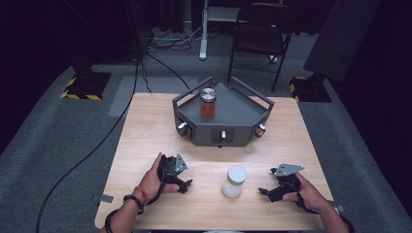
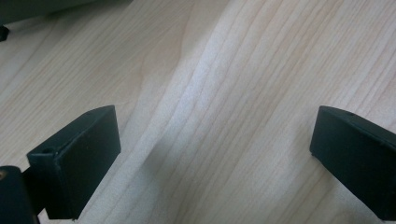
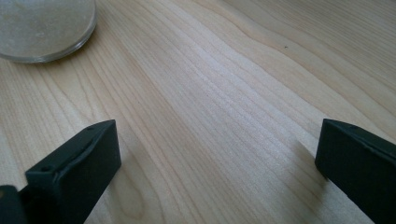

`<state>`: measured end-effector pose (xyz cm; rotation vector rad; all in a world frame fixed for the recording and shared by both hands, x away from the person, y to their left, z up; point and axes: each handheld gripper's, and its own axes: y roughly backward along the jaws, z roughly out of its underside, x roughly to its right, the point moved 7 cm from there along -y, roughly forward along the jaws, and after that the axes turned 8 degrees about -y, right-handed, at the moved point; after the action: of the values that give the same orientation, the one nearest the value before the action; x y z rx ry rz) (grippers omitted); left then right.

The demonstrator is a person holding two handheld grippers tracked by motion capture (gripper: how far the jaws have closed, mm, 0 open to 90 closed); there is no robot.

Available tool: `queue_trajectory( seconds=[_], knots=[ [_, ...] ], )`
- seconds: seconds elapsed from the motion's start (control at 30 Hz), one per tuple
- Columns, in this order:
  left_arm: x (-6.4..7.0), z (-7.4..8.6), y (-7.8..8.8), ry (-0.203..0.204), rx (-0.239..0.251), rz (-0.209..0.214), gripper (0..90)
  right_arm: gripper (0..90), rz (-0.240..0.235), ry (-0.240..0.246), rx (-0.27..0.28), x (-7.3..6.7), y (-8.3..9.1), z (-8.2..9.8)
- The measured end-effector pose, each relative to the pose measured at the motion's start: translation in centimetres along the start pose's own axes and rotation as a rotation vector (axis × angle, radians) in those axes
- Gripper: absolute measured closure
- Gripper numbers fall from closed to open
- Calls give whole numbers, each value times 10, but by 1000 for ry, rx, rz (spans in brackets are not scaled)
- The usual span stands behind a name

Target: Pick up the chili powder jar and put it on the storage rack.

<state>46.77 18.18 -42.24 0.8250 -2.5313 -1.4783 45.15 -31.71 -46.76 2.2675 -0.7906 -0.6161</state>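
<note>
A clear jar with a pale lid (image 1: 233, 181) stands on the wooden table (image 1: 145, 126) near its front edge, between the two hands. Its base (image 3: 44, 28) shows at the top left of the right gripper view. A second jar with red contents and a metal lid (image 1: 208, 103) stands on the dark grey tray-like stand (image 1: 243, 104) at the back of the table. My left gripper (image 1: 183, 184) rests on the table left of the pale jar, open, bare wood between its jaws (image 2: 212, 154). My right gripper (image 1: 265, 191) rests to the jar's right, also open and empty (image 3: 217, 158).
The grey stand has knobs on its front faces (image 1: 223, 135) and raised rails at its corners. Cables trail from both grippers over the front edge. A black chair (image 1: 260, 34) and floor cables lie beyond the table. Bare wood lies between the stand and the hands.
</note>
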Motion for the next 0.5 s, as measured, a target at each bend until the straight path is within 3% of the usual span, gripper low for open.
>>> queue_trajectory(
  seconds=[0.33,0.5],
  knots=[
    [-8,17,1,66,41,8,3,0,-2,2,0,0,0,0],
    [-12,24,0,109,62,33,4,0,-8,6,-2,1,0,-1]
  ],
)
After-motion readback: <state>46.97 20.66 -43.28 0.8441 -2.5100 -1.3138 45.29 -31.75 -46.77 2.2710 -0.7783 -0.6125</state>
